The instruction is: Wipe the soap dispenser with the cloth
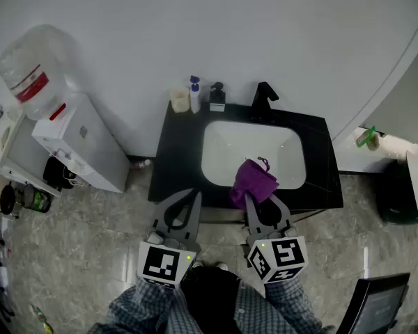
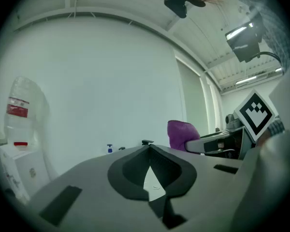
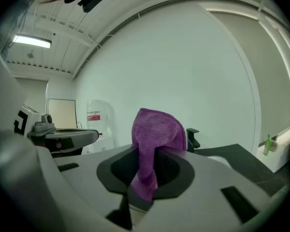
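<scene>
The soap dispenser (image 1: 217, 97), dark pump on a pale body, stands at the back of the black counter (image 1: 177, 165), left of the black faucet (image 1: 265, 96). Its pump top (image 2: 147, 142) peeks just over the left jaws in the left gripper view. A purple cloth (image 1: 253, 181) is pinched in my right gripper (image 1: 254, 199), held over the front rim of the white sink (image 1: 223, 158). In the right gripper view the cloth (image 3: 154, 139) stands up between the jaws of that gripper (image 3: 152, 151). My left gripper (image 1: 194, 193) (image 2: 150, 149) is shut and empty, short of the counter's front edge.
A blue-capped spray bottle (image 1: 194, 94) and a beige cup (image 1: 179, 99) stand left of the dispenser. A white water cooler (image 1: 76, 145) with its bottle (image 1: 31, 68) stands on the left. A paper roll (image 1: 390, 143) and a dark bin (image 1: 397, 193) are on the right.
</scene>
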Demonstrator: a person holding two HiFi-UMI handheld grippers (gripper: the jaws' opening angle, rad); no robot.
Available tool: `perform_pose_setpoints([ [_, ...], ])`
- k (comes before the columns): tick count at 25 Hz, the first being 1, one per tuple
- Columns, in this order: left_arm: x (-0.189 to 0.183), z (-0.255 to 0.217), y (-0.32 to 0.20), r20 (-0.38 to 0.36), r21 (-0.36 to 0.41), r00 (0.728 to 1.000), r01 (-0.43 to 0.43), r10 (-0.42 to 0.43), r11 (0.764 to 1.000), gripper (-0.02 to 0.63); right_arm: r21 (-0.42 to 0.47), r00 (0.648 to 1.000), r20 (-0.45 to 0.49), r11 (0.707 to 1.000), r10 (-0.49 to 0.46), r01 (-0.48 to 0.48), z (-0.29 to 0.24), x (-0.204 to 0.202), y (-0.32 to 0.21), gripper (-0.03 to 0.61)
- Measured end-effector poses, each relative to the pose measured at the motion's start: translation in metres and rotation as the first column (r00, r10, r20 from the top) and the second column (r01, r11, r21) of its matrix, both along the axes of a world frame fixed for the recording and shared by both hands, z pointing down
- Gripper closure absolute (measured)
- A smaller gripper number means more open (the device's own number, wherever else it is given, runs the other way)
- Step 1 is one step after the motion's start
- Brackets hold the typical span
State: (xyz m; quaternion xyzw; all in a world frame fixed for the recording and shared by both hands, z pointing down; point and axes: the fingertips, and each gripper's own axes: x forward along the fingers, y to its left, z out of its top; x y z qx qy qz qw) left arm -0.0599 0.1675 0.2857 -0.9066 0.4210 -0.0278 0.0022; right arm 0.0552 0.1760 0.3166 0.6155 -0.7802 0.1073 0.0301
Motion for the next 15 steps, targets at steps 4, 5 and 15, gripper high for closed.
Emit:
perform_pose_setpoints([
  [4,0.0004,0.0003,0.0022,0.000,-0.002,1.000,0.001,-0.001,1.000,0.612,0.001,1.000,-0.005,1.000,-0.004,0.004,0.0001,-0.0002,0.0022,0.503],
  [5,0.0006,-0.0002,0.0024,0.000,-0.003,1.000,0.001,-0.001,1.000,0.612,0.001,1.000,-0.006,1.000,-0.006,0.006,-0.0001,-0.0004,0.0024,0.504],
  [15,0.0007,0.0000,0.0019,0.003,-0.003,1.000,-0.002,0.002,1.000,0.612,-0.011,1.000,0.020,1.000,0.005,-0.005,0.0016,0.0006,0.0009,0.503],
])
